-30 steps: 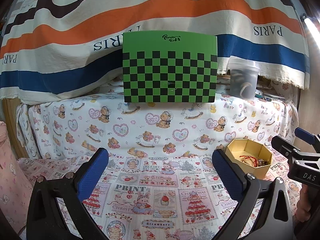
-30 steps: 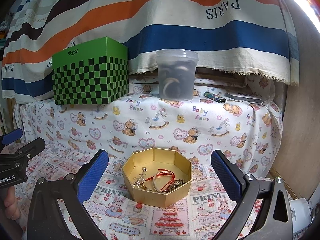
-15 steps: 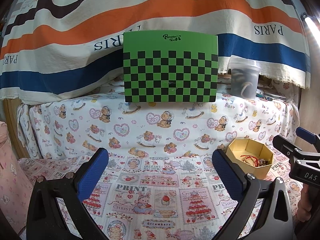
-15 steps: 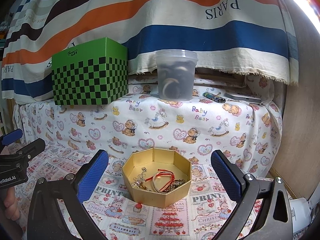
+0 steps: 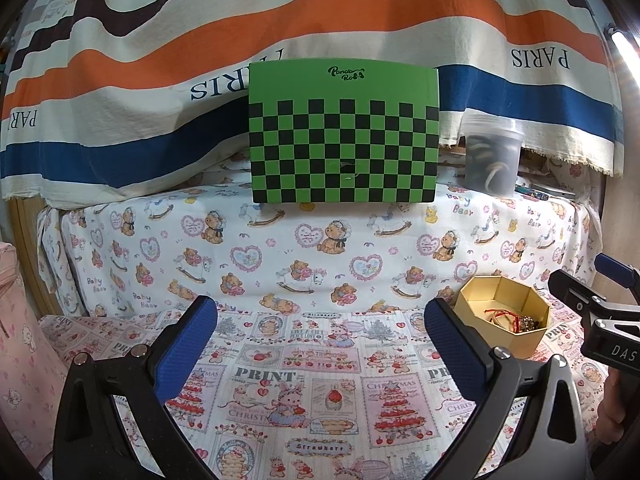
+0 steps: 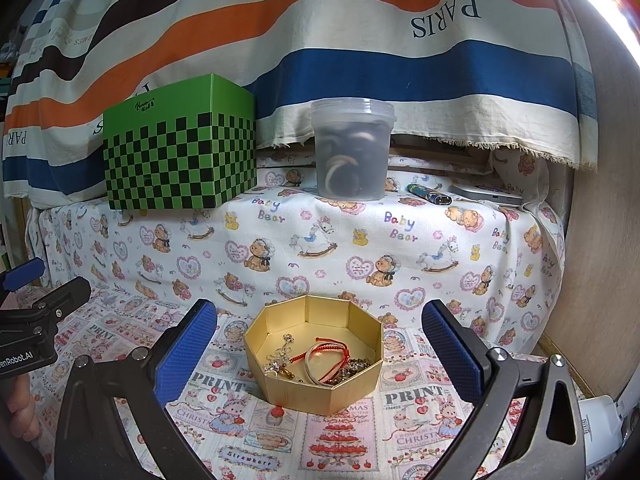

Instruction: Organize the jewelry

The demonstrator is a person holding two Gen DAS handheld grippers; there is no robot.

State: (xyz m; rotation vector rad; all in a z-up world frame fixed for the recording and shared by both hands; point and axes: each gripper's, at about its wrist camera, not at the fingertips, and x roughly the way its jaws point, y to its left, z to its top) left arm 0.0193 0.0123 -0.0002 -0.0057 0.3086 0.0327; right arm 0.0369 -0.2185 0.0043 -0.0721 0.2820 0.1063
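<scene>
A gold octagonal box (image 6: 362, 386) sits on the printed cloth, directly ahead of my right gripper (image 6: 319, 344). It holds a red cord bracelet (image 6: 332, 350), a pale bangle, a silver charm chain (image 6: 280, 354) and dark beads. The right gripper is open and empty, its jaws wide on either side of the box, short of it. My left gripper (image 5: 320, 340) is open and empty over the cloth, left of the box (image 5: 528, 340). Each gripper shows at the edge of the other's view.
A green checkered box (image 5: 344, 132) stands on the raised shelf at the back. A lidded translucent tub (image 6: 352, 152) with rings inside stands beside it. A lighter (image 6: 428, 194) and a flat silver device (image 6: 486, 196) lie right of the tub. A wooden wall closes the right side.
The left wrist view has drifted slightly; both grippers stay open and empty. The box and jewelry have not moved.
</scene>
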